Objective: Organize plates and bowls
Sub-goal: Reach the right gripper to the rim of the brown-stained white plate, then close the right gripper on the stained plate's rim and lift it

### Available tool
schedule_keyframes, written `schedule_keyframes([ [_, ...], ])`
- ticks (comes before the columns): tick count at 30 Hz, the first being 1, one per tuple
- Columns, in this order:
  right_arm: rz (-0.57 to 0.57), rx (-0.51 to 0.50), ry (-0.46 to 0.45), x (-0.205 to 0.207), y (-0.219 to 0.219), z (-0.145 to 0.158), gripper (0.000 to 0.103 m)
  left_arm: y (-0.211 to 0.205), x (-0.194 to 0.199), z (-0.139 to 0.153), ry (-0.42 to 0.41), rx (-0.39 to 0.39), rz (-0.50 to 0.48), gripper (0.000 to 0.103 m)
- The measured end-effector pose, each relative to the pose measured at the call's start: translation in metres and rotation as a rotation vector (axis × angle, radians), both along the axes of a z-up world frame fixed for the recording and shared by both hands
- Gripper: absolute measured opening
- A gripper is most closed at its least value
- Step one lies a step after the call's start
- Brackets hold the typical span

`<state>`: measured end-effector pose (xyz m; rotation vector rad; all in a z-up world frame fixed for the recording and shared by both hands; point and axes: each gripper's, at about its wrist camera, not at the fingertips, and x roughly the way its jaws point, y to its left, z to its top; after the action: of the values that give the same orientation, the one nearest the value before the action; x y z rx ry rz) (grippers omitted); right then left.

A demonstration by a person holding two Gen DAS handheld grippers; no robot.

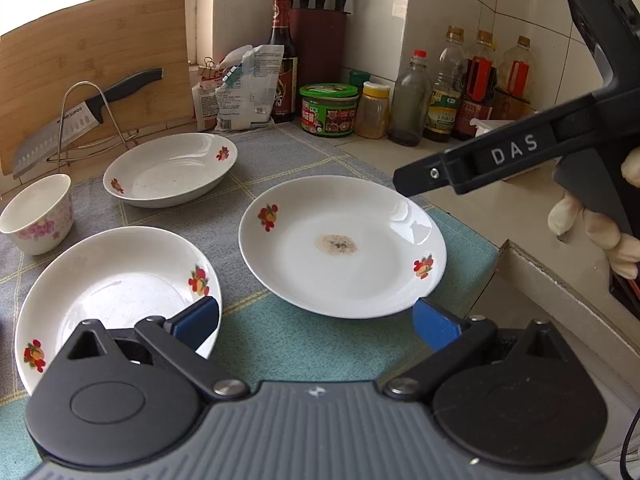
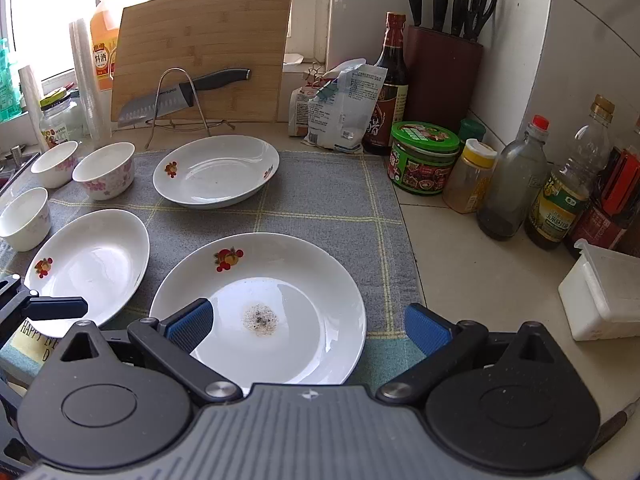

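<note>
While both claws hung spread wide over the mat, the right gripper [image 2: 308, 326] needed to settle one finger under the near rim of the stained plate [image 2: 280, 280] before squeezing gently.

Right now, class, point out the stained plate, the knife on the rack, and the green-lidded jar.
stained plate [image 2: 260, 316]: right wrist view, on the brown stain at its centre.
knife [image 2: 156, 109]: right wrist view, on the blade.
green-lidded jar [image 2: 425, 136]: right wrist view, on the lid.
</note>
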<state>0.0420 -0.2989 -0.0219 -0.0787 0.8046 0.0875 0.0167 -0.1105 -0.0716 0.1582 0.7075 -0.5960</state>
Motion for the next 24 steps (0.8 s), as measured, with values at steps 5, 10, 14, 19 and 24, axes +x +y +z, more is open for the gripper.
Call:
schedule_keyframes([
  [5, 0.036, 0.038, 0.035, 0.013, -0.014, -0.014, 0.103, -0.019, 0.0, -0.016, 0.02, 0.033, -0.007, 0.102],
  [10, 0.086, 0.056, 0.069, 0.025, -0.021, -0.027, 0.103, -0.031, 0.004, -0.031, 0.033, 0.043, 0.01, 0.102],
  [14, 0.122, 0.066, 0.101, 0.034, -0.025, -0.037, 0.103, -0.039, 0.006, -0.04, 0.026, 0.06, 0.026, 0.102],
  [19, 0.164, 0.092, 0.124, 0.046, -0.033, -0.045, 0.103, -0.045, 0.015, -0.047, 0.027, 0.065, 0.05, 0.102],
  [24, 0.21, 0.106, 0.148, 0.061, -0.038, -0.053, 0.103, -0.049, 0.019, -0.052, 0.011, 0.084, 0.05, 0.102],
])
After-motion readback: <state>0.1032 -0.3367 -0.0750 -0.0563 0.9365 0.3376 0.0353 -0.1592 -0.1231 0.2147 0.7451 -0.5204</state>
